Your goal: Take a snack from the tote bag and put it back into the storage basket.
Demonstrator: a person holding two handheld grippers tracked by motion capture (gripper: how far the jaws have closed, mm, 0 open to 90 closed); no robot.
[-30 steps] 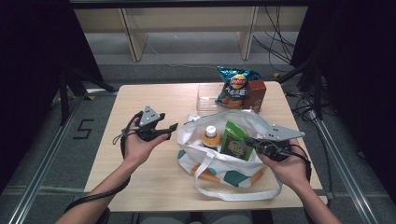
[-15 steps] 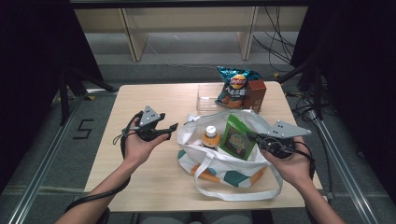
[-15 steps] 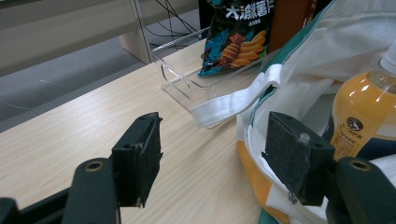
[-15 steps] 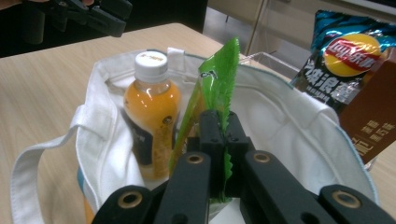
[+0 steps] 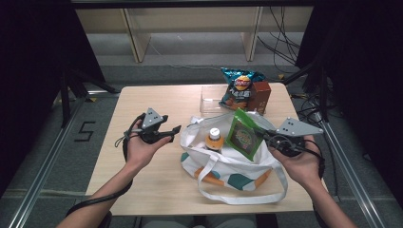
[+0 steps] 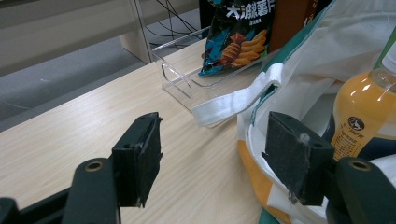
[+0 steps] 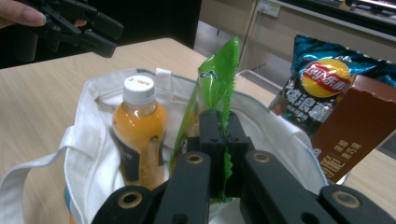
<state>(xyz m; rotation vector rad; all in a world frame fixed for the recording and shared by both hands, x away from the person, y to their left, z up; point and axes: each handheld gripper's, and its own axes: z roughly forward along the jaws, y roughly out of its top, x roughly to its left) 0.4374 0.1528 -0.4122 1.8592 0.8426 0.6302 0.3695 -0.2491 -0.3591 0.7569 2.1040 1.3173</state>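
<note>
Right gripper (image 5: 267,137) lifted green packet (image 5: 244,135) | fingers pinching it | left gripper (image 5: 167,134) spread

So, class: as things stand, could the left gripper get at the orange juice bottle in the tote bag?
Probably yes. The left gripper is open and empty beside the tote bag, and the orange juice bottle stands upright in the bag's open mouth, nearest that side.

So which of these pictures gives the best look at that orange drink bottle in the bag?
The right gripper view: the orange bottle stands upright in the white bag, showing from white cap to label. The left gripper view catches just its shoulder and label at the picture's edge. The high view shows it small, mostly cap and neck.
</note>
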